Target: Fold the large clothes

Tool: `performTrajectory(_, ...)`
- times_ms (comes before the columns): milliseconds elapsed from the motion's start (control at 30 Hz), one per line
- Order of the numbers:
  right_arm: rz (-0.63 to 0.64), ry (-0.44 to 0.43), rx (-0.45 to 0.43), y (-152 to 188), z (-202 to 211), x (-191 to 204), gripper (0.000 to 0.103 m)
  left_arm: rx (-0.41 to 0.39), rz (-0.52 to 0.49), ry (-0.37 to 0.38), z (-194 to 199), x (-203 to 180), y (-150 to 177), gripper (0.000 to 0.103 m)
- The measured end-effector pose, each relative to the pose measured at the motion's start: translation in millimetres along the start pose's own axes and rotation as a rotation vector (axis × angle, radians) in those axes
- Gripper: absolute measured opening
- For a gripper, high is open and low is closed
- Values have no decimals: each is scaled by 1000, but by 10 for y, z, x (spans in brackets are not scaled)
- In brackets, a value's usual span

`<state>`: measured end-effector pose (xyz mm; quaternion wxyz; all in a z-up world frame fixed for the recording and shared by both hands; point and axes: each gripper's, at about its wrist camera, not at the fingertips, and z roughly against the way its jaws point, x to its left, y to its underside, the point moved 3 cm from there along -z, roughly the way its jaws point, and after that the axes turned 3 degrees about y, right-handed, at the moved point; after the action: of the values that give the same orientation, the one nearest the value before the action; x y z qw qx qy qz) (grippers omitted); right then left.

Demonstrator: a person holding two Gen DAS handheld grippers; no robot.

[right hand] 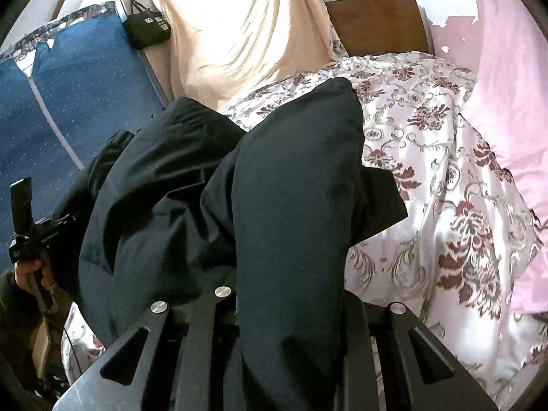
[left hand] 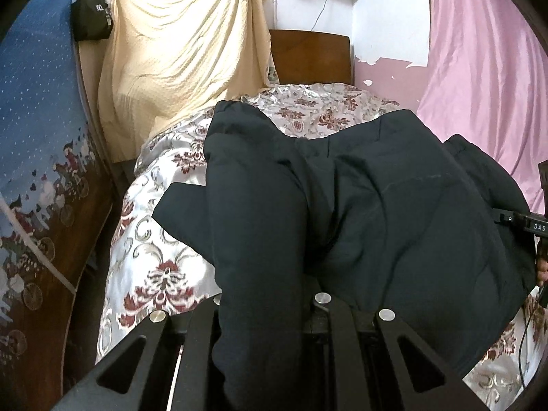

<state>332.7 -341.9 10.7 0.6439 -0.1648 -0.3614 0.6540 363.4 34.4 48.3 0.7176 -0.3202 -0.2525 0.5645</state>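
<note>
Dark fabric of the navy garment (left hand: 359,188) drapes over both tools nearest the lens, the left gripper (left hand: 260,311) and the right gripper (right hand: 291,308) each clamped on a fold of it. Its far part lies on the floral bedspread (left hand: 154,267) (one panel splays toward the bed's edge). Judged from this, folding is under way but unfinished: no flat, squared stack shows.
</note>
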Motion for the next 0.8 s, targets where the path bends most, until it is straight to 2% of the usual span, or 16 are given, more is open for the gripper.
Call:
performTrajectory(200,4,28,28,222,-86,-20,19,36,28,12,-171,33,296,15)
performTrajectory(400,28,105,109,475,-378,-37,20,107,45,5,-514,35,678,16)
performTrajectory(500,21,141,121,568,-473,-69,26,111,73,-2,-564,95,754,19)
performTrajectory(567,-57,132,126,588,-501,-176,33,130,99,-4,-597,130,752,24)
performTrajectory(600,-81,129,131,596,-526,-205,35,142,106,-11,-615,147,753,28)
performTrajectory(700,-141,143,163,654,-621,-318,51,184,130,-26,-655,181,773,39)
performTrajectory(767,-172,157,146,691,-628,-370,70,203,148,-19,-668,218,799,61)
performTrajectory(800,-179,155,133,711,-629,-387,74,201,169,-12,-657,242,820,73)
